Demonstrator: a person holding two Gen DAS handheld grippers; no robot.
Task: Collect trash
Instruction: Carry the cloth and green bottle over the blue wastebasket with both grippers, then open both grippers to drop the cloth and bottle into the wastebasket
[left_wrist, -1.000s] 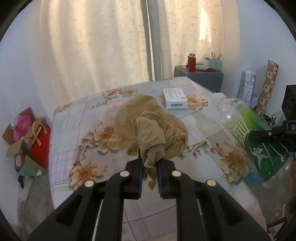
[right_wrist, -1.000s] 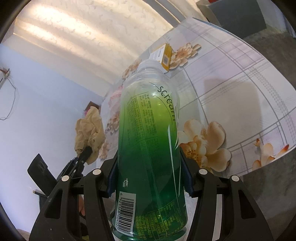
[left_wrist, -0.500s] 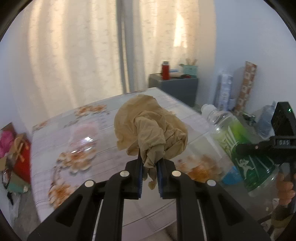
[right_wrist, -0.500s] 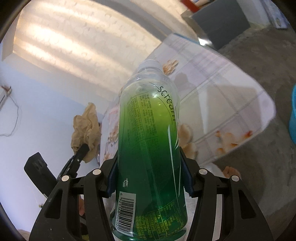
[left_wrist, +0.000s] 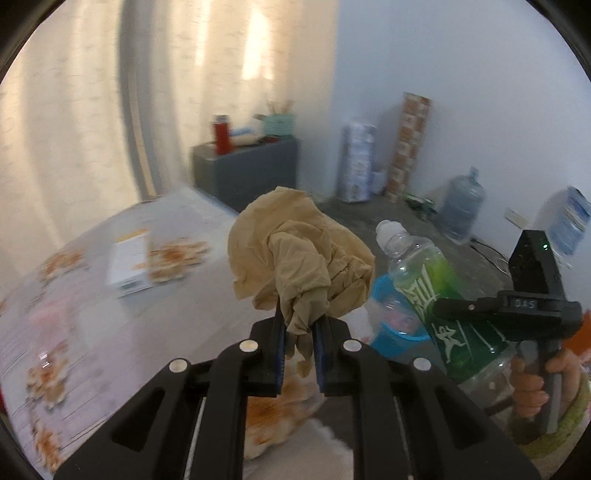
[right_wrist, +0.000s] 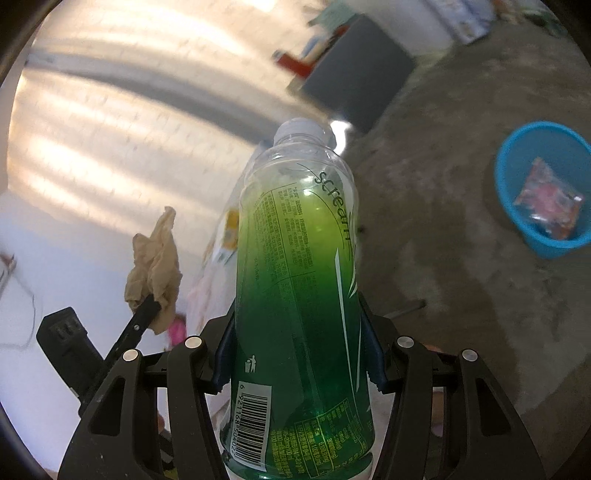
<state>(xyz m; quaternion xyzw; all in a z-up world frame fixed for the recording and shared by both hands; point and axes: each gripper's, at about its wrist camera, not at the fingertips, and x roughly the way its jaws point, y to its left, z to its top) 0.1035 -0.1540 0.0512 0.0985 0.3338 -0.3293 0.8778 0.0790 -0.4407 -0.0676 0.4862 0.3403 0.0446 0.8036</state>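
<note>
While left claw (left_wrist: 299, 354) pinches crumpled paper (left_wrist: 295, 266), bottle (right_wrist: 299, 295) fills right claw (right_wrist: 299, 354).

**Around the bucket on the floor**

The bucket (right_wrist: 543, 199) stands on the floor (right_wrist: 443, 221) with a wrapper (right_wrist: 546, 203) lying in it. The bench (left_wrist: 110, 295) is to its left, a box (left_wrist: 129, 266) on top. Behind the bench stands a cabinet (left_wrist: 251, 173). Between bench and bucket, the bottle (right_wrist: 299, 295) is held above the floor, the crumpled paper (left_wrist: 295, 266) to its left.

The green bottle (right_wrist: 299, 295) reads "scream", with barcode digits 6 921168 504022.
</note>
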